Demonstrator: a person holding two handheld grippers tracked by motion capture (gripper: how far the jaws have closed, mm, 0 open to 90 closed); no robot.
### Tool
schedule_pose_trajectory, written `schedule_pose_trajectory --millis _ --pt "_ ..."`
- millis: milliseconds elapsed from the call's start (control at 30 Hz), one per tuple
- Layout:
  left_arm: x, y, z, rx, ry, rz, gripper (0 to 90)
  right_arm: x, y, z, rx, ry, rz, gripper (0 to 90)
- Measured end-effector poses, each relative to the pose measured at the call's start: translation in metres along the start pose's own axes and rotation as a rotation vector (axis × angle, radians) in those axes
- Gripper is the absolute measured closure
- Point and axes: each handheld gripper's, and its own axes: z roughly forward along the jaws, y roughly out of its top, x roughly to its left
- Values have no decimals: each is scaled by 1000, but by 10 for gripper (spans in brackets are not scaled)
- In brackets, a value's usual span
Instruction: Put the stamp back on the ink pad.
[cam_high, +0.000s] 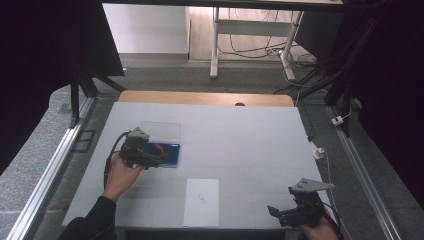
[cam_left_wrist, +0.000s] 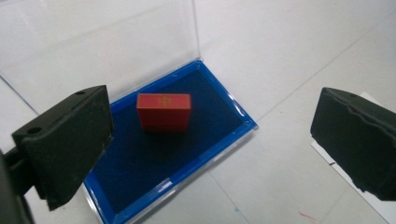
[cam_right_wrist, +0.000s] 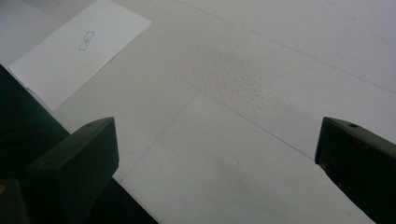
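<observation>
Surface (cam_high: 250, 145) came first to the eye: a broad white top, mostly bare, with a wooden edge showing at its far side. A sheet of paper (cam_high: 201, 202) lay near the person's edge, roughly midway between the two hands, carrying a small printed mark at its middle.

Over toward the left sat an open case (cam_left_wrist: 243, 122) with a blue lined tray, its clear lid (cam_left_wrist: 93, 42) swung back and lying flat on the white top behind it. A small red block (cam_left_wrist: 164, 112) stood inside the tray, near the hinge side, upright on the blue lining and touching neither claw.

The left claw (cam_left_wrist: 212, 140) hung just above the case, its jaws spread wide on either side of the tray with nothing between the pads. The right claw (cam_right_wrist: 215, 168) waited low at the near right corner, well apart from the case, jaws also spread and empty, pointed across the bare top with the paper off to one side.

To my judgement the step in hand was the putting-away of the block: it looked set down in the tray and let go. What seemed to remain was shutting the case. That would call for drawing the left claw clear of the tray, catching the free edge of the clear lid, and swinging it over without knocking the block flat, perhaps with the right claw brought across to steady the tray.
</observation>
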Motion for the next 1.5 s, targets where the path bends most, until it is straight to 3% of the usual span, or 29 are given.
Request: schedule_pose_trajectory --millis 367,1033,1500 --pt "-15 -5 -14 -18 -30 33 0 0 0 0 0 1 4 0" --pt "-34 -40 -57 -56 -72 19 0 0 0 0 2 3 10 0" --pt "-39 -67 -84 -76 -78 -9 0 0 0 0 2 2 10 0"
